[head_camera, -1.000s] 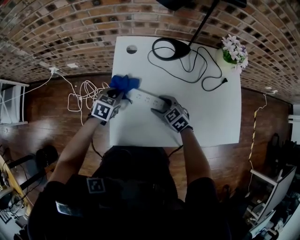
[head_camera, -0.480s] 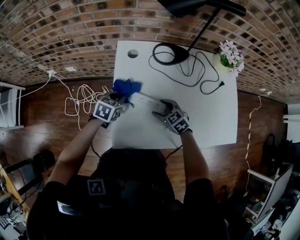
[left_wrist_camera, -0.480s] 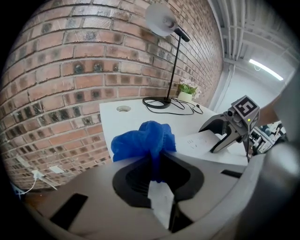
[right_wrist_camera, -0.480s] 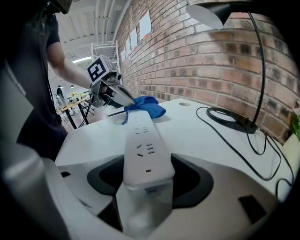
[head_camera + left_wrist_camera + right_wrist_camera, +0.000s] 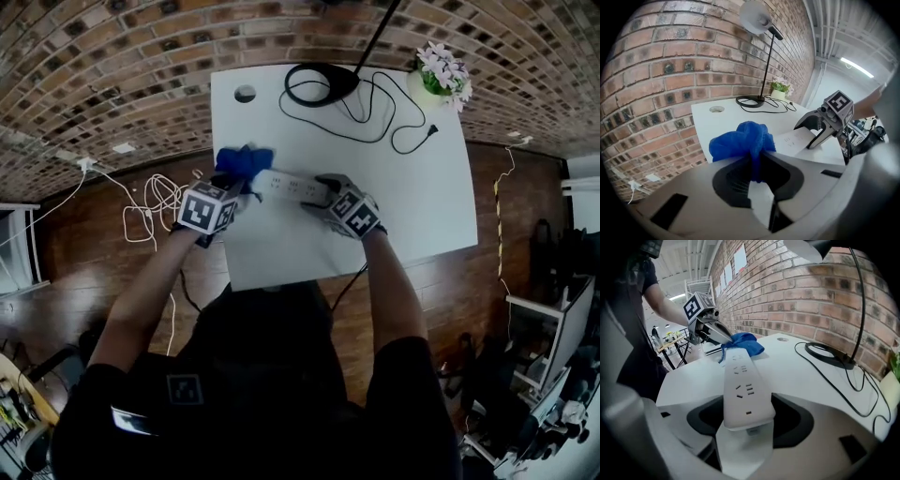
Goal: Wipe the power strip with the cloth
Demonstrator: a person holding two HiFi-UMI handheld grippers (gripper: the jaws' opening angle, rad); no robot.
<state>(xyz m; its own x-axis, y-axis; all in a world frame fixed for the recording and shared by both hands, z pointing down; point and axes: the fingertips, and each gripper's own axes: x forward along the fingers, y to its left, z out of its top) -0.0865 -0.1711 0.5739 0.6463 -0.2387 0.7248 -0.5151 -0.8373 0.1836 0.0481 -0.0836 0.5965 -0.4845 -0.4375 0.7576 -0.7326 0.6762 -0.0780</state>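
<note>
1. Left gripper [image 5: 758, 161]: I read the jaws as drawn close together and pinching a fold of the blue cloth [image 5: 740, 140]. Most of the cloth bunched out ahead of the jaw tips in a loose wad.

2. Right gripper [image 5: 747, 404]: the jaws stood wide and were closed across the width of the near end of the power strip [image 5: 740, 376]. The sockets faced up.

3. Position: the power strip lay flat on the white surface [image 5: 412, 206], running between the two grippers. The wad of cloth rested at its far end, at the left edge of the surface, and appeared to touch the strip there.

4. Handling, cloth: I judged it soft, light and limp. A pinch on one fold was enough to hold it. The free wad would flatten and drag under pressure, so the wiping face should stay ahead of the jaws.

5. Handling, power strip: I judged it a stiff, smooth plastic bar of little weight, likely to slide on the slick surface under a wiping stroke. The best hold was across the narrow end, clear of the sockets, as the right gripper had it.

6. Surroundings: a lamp base [image 5: 309, 84] with its loose cable and a flower pot [image 5: 441, 70] stood well apart, at the far edge.
</note>
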